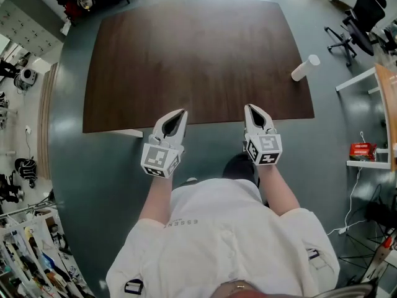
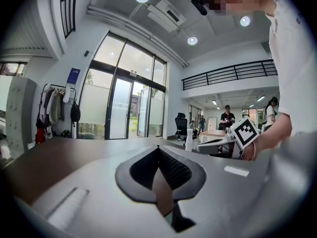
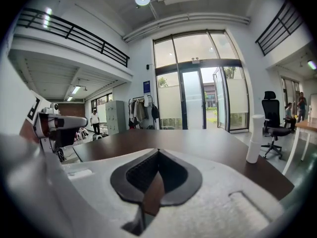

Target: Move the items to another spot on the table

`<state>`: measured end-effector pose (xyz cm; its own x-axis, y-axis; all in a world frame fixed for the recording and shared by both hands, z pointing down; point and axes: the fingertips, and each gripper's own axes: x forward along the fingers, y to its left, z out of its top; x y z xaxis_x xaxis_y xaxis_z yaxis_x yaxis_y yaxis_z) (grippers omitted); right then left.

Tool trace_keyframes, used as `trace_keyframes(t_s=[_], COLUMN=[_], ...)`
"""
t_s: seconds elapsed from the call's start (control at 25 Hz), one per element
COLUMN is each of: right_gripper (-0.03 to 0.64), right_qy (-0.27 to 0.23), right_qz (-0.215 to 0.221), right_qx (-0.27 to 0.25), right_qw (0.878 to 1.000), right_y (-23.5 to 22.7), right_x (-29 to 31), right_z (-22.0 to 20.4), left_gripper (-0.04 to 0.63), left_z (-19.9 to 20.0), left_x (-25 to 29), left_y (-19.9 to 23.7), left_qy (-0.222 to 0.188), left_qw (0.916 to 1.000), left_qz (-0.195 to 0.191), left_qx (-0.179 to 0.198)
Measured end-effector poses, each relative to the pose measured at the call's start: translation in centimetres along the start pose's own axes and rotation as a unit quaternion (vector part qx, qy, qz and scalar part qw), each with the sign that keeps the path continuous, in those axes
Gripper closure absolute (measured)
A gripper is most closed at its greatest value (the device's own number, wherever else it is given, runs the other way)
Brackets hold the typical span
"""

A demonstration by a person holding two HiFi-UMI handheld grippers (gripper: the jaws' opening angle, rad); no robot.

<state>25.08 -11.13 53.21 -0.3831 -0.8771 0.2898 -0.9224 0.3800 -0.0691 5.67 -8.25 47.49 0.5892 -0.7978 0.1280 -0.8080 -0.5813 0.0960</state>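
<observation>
The left hand-held gripper (image 1: 180, 117) and right hand-held gripper (image 1: 251, 112) are held closed and empty; the upright white cylinder (image 1: 305, 67) near the tabletop (image 1: 186, 67) edge could be toppled if approached unopened.

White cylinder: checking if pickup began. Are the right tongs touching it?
Apart. The head view shows the right tongs at the table's near edge, bare wood between them and the white cylinder.
</observation>
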Motion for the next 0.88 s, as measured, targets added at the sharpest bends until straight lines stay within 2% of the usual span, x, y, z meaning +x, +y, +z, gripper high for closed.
trace_keyframes(t_s=[0.32,0.64,0.88], right_gripper=[0.624,0.624,0.624], right_qy=[-0.006,0.011,0.009], right_qz=[-0.012,-0.006,0.000], right_qx=[-0.029,-0.032,-0.034], right_qw=[0.999,0.999,0.999], right_y=[9.6,14.3,16.2], right_x=[-1.5,-4.7,-6.6], right_z=[-0.1,0.1,-0.1], left_gripper=[0.577,0.578,0.578], left_z=[0.2,-0.1,0.0], left_x=[-9.8,-14.6,-16.4], left_y=[4.8,4.0,2.9], left_qy=[-0.026,-0.016,-0.015], left_qw=[0.9995,0.9991,0.9995], left_qz=[0.014,0.005,0.001], left_qx=[-0.012,-0.038,-0.027])
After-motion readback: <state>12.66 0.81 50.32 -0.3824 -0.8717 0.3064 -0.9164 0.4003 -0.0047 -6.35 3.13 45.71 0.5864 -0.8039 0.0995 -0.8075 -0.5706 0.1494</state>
